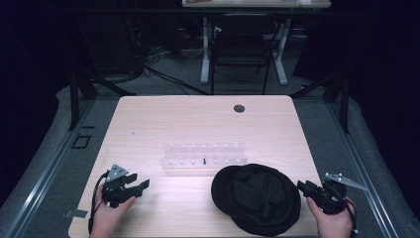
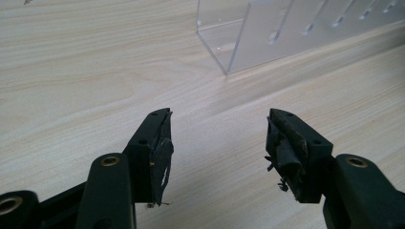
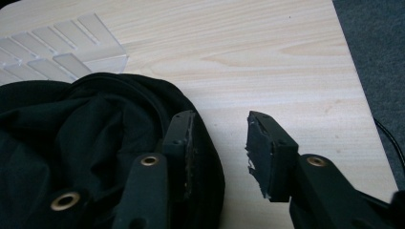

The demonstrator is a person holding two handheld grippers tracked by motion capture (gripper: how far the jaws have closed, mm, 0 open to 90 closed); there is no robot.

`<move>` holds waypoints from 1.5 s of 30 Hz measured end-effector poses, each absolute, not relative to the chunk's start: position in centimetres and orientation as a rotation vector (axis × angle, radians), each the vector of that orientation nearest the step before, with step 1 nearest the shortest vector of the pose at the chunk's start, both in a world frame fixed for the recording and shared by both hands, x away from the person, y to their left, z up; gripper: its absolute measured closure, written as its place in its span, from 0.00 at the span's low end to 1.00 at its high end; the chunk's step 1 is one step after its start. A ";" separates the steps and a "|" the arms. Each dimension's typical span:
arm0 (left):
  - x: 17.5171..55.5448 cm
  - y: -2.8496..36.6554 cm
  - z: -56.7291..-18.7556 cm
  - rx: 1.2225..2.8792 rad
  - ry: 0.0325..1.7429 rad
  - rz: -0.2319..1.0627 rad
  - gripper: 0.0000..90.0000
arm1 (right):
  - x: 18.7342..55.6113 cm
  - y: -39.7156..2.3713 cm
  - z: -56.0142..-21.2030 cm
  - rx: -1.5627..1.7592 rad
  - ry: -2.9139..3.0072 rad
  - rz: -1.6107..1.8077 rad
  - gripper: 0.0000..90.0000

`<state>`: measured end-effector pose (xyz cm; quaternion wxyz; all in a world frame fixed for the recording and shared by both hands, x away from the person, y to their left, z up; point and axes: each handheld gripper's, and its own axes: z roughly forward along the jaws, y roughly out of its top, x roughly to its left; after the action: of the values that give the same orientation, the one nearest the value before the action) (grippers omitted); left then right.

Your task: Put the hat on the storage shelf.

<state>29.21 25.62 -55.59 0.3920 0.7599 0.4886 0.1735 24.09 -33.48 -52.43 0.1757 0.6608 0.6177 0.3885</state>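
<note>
Soft black fabric, a rounded cap point(image 1: 257, 198) with a crumpled, matte crown, lies on the near right part of the pale wood-grain table point(image 1: 173, 119), closest to the person's edge. Its outline is a wide oval with a smaller lobe bulging at its left. In the right gripper view the cap point(image 3: 71, 143) fills the lower left, its folds loose and its rim a thick rolled band.

Just to the cap's right, the right gripper point(image 1: 308, 187) is held in a hand point(image 1: 333, 223); its two black, blocky jaws stand apart with nothing between them, one jaw hanging over the cap's rim; whether it touches the cloth I cannot tell. The pads look worn and frayed at the edges.

Behind the cap, a clear acrylic rack point(image 1: 203, 156) sits mid-table, long and low, with a row of slots along its walls.

Well apart, at the near left, the left gripper point(image 1: 141, 184) rests in the other hand point(image 1: 106, 218), jaws spread wide over bare wood, holding nothing.
</note>
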 end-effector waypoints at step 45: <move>29.0 24.9 -55.5 1.941 1.200 0.413 0.47 | 26.2 -33.7 -50.0 2.183 2.080 0.814 0.70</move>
<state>29.02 24.86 -55.51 0.3998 0.7671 0.4744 0.1633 26.20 -33.74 -50.03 0.0091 0.6990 0.6659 0.2606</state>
